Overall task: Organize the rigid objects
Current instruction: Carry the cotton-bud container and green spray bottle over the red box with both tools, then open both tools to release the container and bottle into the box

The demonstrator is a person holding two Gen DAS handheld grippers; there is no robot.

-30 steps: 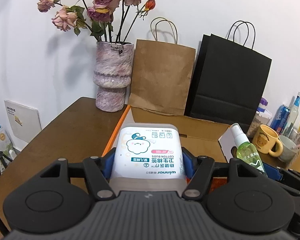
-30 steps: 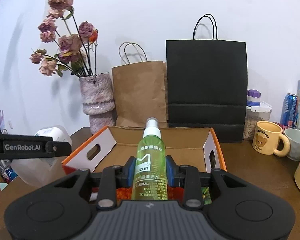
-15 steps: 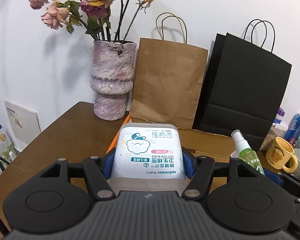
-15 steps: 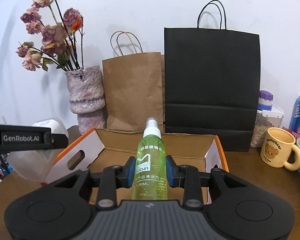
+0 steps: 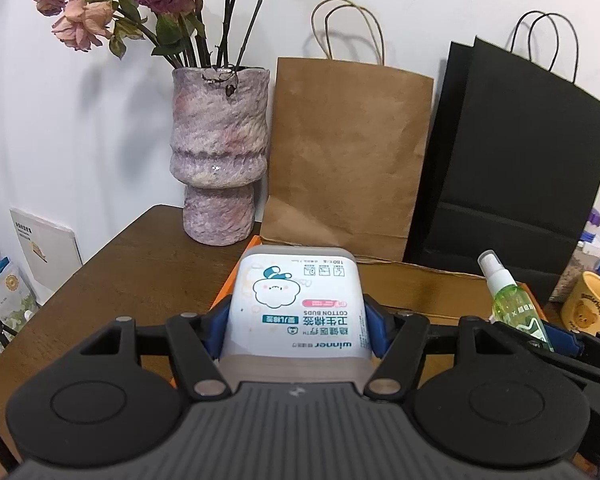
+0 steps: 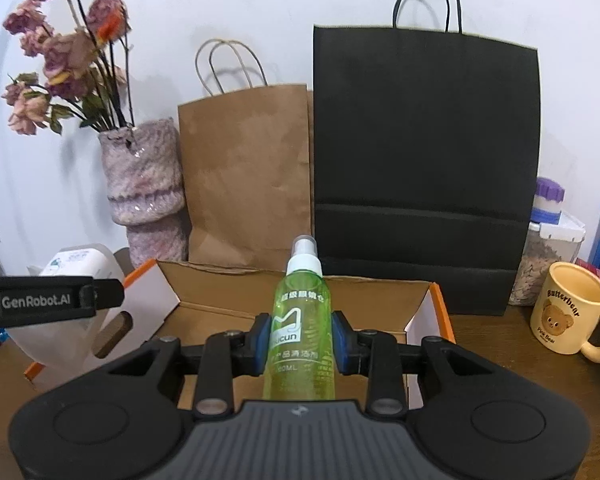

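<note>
While left gripper (image 5: 296,334) clamps cotton-bud box (image 5: 296,308), right gripper (image 6: 300,340) pinches spray bottle (image 6: 302,320)

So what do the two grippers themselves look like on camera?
Both match: the left gripper and right gripper have matte black bodies with round discs, a ribbed grey centre plate, silver pivot pins, and blue pads on the fingers. The left one's side reads "GenRobot.AI" in the right wrist view. No cables or sleeves show.

Readable text on four items.
"winner", "COTTON BUDS" plus Chinese characters, upside down, on cotton bud box (image 5: 296,312); "GenRobot.AI" on left gripper (image 6: 40,301) arm, near left in right view; "ucun", Chinese characters, "60ML" partly blurred, on green spray bottle (image 6: 302,320); "Butterbear" over bear on yellow mug (image 6: 568,312), right.
</note>
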